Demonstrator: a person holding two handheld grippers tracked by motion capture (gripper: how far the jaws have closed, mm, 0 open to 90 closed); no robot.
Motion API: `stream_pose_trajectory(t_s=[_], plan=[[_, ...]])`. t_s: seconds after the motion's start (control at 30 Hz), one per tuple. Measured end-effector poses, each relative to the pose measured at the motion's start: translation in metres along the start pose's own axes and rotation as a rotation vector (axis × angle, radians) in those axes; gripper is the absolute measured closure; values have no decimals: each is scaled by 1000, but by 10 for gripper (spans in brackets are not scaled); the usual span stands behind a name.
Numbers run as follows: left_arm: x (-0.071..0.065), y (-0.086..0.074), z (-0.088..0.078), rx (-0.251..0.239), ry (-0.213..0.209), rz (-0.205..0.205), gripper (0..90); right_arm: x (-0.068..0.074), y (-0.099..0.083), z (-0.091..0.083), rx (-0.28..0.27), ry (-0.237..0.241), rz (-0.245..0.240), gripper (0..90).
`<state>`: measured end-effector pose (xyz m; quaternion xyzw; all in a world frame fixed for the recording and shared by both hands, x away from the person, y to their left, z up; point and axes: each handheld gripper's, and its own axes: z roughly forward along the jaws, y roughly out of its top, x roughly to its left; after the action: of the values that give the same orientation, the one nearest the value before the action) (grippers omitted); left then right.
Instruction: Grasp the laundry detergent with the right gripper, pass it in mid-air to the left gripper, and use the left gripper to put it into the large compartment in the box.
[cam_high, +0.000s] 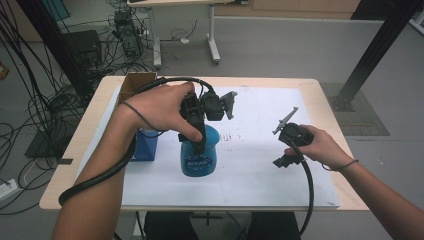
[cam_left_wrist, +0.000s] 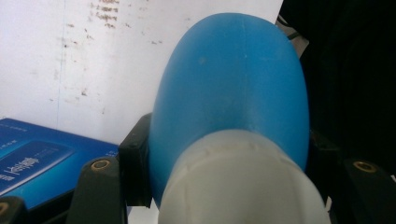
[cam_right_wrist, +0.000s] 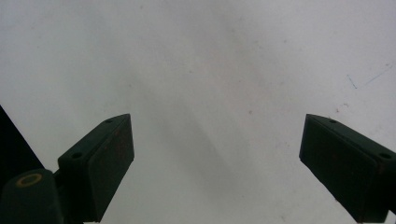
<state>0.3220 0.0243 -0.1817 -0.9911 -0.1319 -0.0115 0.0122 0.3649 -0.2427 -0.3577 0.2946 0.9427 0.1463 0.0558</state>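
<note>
Blue plastic bottle (cam_high: 199, 156) stands upright near table centre, on the white sheet (cam_high: 260, 165), w/ the left gripper (cam_high: 198, 141) clamped on its upper body just below the pale cap (cam_left_wrist: 243, 186). In the left gripper view the jaws sit hard against both sides of the rounded blue shoulder, no gap. Blue box (cam_high: 146, 144) lies at 9 o'clock of the bottle, just beside it; brown cardboard box (cam_high: 136, 83) farther back, around 11 o'clock. Right gripper (cam_high: 285, 161) hangs off at 3 o'clock, well apart from the bottle, jaws spread wide w/ nothing between them, just bare sheet below in the right gripper view. So: left holds, right free, prob. lining up for the cap or the nozzle. Risks from here, as I read it: the grip is on a curved, tapering surface, so a lift or a twist from the other side could let the bottle slide down or spin in the pads. If the right one comes in fast at cap height it could knock the top and tip the bottle toward the blue box. The cable (cam_high: 307, 190) trailing from the right gripper may drag across the sheet & ruck it.
</note>
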Motion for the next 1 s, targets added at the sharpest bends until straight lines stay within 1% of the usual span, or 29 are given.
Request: stream_pose_trajectory(t_s=[0.1, 0.3, 0.4, 0.43, 0.5, 0.53, 0.63, 0.7, 0.77, 0.8, 0.83, 0.87, 0.93, 1.0], plan=[[1, 1, -5, -4, 6, -7, 371, 1, 0, 2, 1, -3, 6, 101], [5, 4, -20, -30, 31, -24, 372, 1, -1, 6, 4, -9, 13, 103], [9, 7, -28, -51, 44, -37, 372, 1, -1, 7, 8, -11, 29, 105], [11, 8, -32, -64, 52, -46, 372, 1, -1, 7, 8, -13, 32, 105], [13, 10, -37, -58, 64, -58, 371, 0, -1, 7, 6, -18, 31, 105], [14, 11, -40, -64, 72, -71, 372, 0, -2, 7, 6, -20, 34, 106], [17, 15, -49, -75, 102, -88, 372, -1, -2, 6, 5, -25, 43, 106], [19, 18, -52, -100, 119, -107, 372, -2, -3, 6, 0, -30, 43, 107], [20, 21, -55, -108, 145, -123, 372, -3, -3, 6, -4, -31, 44, 107], [20, 22, -56, -108, 155, -126, 372, -3, -3, 6, -4, -31, 50, 107], [21, 24, -56, -95, 161, -137, 372, -3, -4, 6, -5, -30, 53, 107], [22, 26, -55, -87, 171, -137, 372, -3, -4, 6, -6, -29, 56, 107], [24, 29, -54, -92, 184, -154, 372, -4, -4, 6, -8, -34, 62, 108], [24, 32, -53, -82, 193, -161, 372, -5, -5, 6, -12, -33, 62, 108]])
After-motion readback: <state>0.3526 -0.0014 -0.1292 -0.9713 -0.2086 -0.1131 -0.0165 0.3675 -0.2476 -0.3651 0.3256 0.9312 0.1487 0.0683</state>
